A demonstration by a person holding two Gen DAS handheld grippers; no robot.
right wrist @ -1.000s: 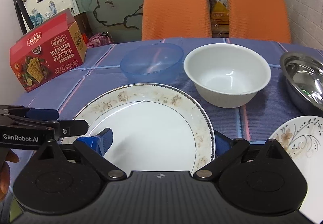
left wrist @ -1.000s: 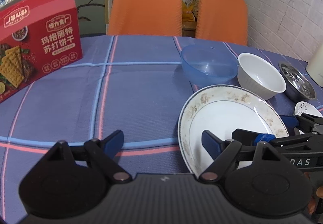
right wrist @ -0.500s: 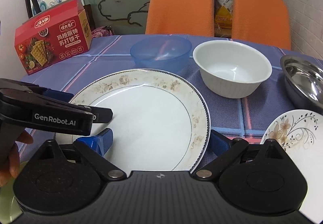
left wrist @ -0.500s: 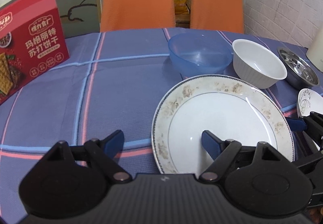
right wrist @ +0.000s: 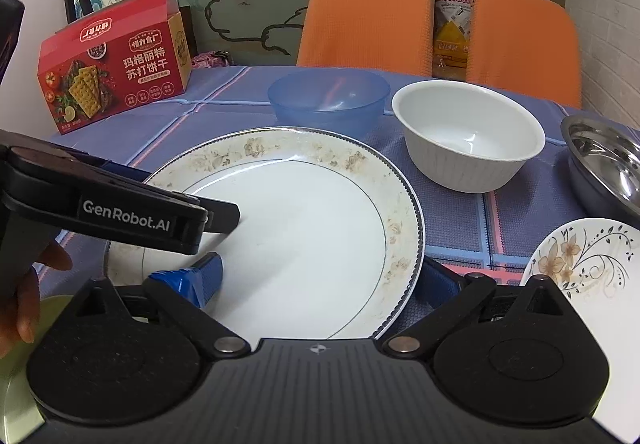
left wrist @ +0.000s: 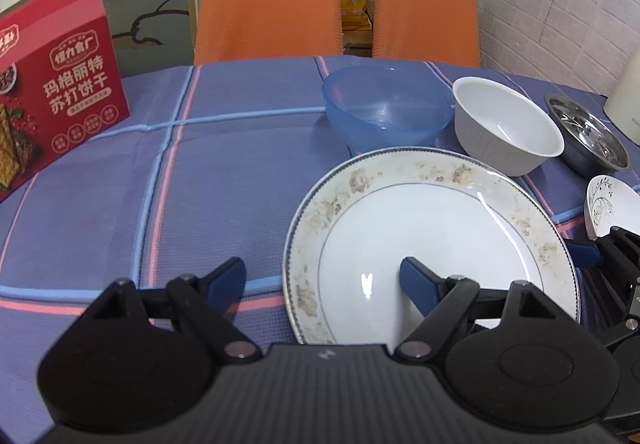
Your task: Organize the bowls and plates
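Right claw (right wrist: 320, 278) sits spread wide around the near rim of the large plate (right wrist: 304, 228), one blue pad over the plate, the other just outside its right edge, gripping nothing. Left claw (left wrist: 322, 278) is spread too, its right pad above the plate's well, its left pad over the bare tabletop (left wrist: 200, 180). To lift cleanly, I'd judge one pad should go under the rim and one on top before squeezing (glazed china looks slippery). Small floral plate (right wrist: 588, 264) lies near right; beyond stand the blue bowl (right wrist: 328, 100), white bowl (right wrist: 468, 136) and steel bowl (right wrist: 604, 164), each apart.
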